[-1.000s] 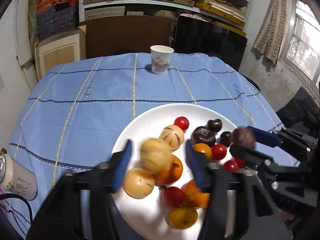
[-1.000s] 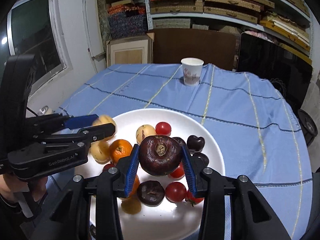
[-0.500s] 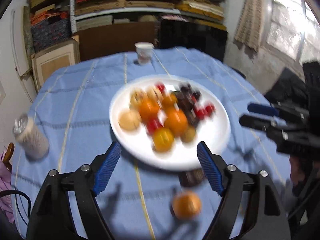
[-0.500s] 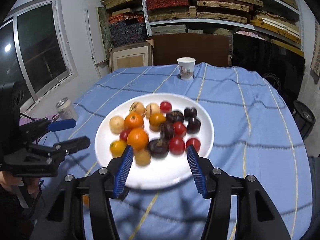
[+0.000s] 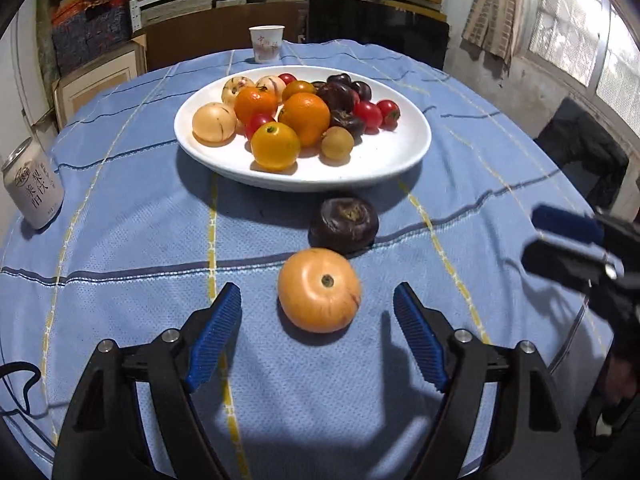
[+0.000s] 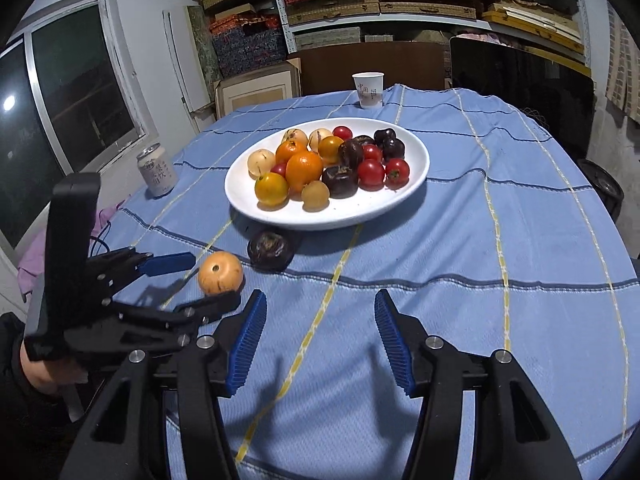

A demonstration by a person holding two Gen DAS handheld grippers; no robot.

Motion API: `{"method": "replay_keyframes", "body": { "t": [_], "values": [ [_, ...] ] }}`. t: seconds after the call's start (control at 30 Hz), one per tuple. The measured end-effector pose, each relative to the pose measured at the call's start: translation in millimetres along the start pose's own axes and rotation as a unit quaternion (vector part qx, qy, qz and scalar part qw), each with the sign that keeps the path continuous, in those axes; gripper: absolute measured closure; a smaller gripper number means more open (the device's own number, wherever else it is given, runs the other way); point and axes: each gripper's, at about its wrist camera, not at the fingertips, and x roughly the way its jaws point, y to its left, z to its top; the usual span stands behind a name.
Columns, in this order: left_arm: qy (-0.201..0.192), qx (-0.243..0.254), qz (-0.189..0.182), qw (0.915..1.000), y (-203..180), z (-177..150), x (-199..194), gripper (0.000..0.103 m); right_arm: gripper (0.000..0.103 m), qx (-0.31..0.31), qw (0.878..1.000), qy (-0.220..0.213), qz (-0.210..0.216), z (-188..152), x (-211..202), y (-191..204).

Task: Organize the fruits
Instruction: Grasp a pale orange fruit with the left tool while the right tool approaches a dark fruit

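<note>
At the bottom of the frame, my left claw (image 5: 318, 330) is standing wide open and empty, its jaws having just been opening, an orange-tan fruit (image 5: 319, 289) sitting on the blue counter (image 5: 120, 240) between its tips, untouched. My right claw (image 6: 320, 338) is also gaping with nothing in it. Beyond, a dark fruit (image 5: 343, 222) is resting just below the white plate (image 5: 392, 152) of mixed fruit. I judge I am sorting fruit off the plate; next calls for reaching back to it.

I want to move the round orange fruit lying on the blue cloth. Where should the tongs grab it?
Probably around the widest middle of the orange fruit, coming down from above with one pad on each side. It is round, sits stem-dimple up, and the dark fruit crowds its far side. The open left tongs already straddle it.
</note>
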Motion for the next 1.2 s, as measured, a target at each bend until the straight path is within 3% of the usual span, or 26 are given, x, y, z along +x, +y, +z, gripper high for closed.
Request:
{"method": "replay_keyframes", "body": {
  "t": [0.27,0.43,0.87,1.2],
  "values": [
    [0.009,-0.007,0.020,0.9997,0,4,4,0.030,0.046,0.010,1.000,0.005,-0.002,-4,0,-3],
    [0.022,-0.004,0.014,0.9996,-1,4,10,0.061,0.046,0.012,1.000,0.009,-0.001,-3,2,-2],
    [0.008,-0.011,0.022,0.9997,5,1,2,0.061,0.046,0.008,1.000,0.030,-0.002,0,19,3],
    [0.003,-0.024,0.040,0.9989,24,-3,-6,0.061,0.046,0.000,0.999,0.053,-0.003,36,69,30]
  ]
}}
